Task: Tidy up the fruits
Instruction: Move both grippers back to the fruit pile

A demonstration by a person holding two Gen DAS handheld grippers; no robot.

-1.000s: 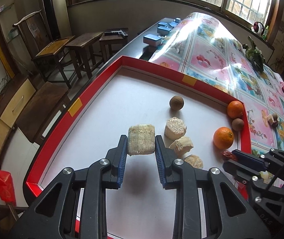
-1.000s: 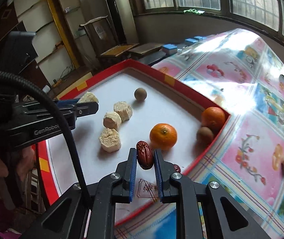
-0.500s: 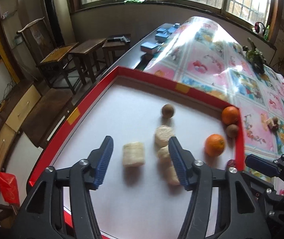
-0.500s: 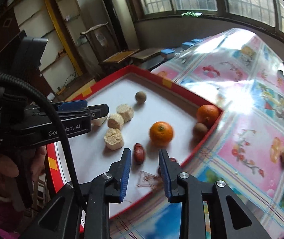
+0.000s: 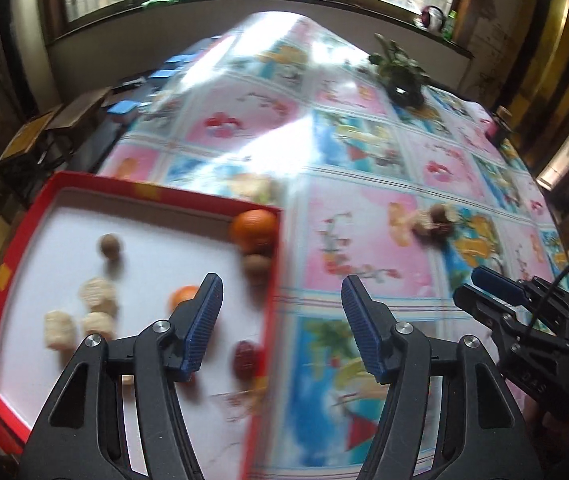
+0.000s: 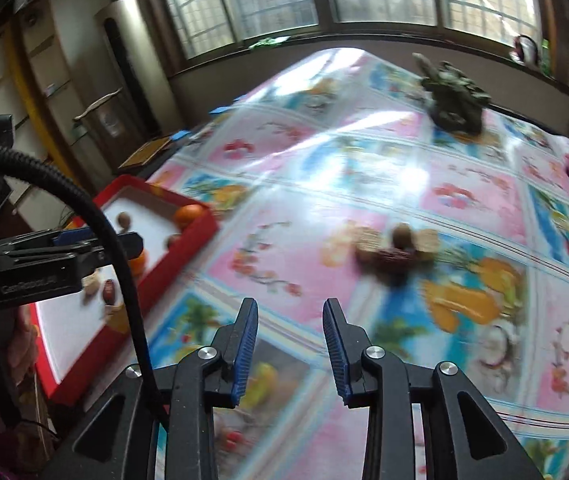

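Observation:
A red-rimmed white tray (image 5: 24, 236) holds two oranges (image 5: 254, 229), small brown fruits (image 5: 110, 245), pale chunky pieces (image 5: 59, 329) and a red date (image 5: 245, 360). My left gripper (image 5: 278, 322) is open and empty above the tray's right edge. My right gripper (image 6: 290, 342) is open and empty over the tablecloth, pointing toward a small blurred pile of fruit (image 6: 398, 249) lying on the cloth. That pile also shows in the left wrist view (image 5: 436, 220). The tray shows at the left of the right wrist view (image 6: 200, 224).
A glossy patterned tablecloth (image 5: 364, 160) covers the long table. A dark green ornament (image 6: 454, 100) stands at the far right. Wooden chairs and stools (image 5: 40, 128) stand left of the table. The right gripper shows at the right edge of the left wrist view (image 5: 524, 320).
Both grippers have opened, leaving the pale piece and the red date in the tray. Both have swung right, away from the tray toward the pile on the cloth.

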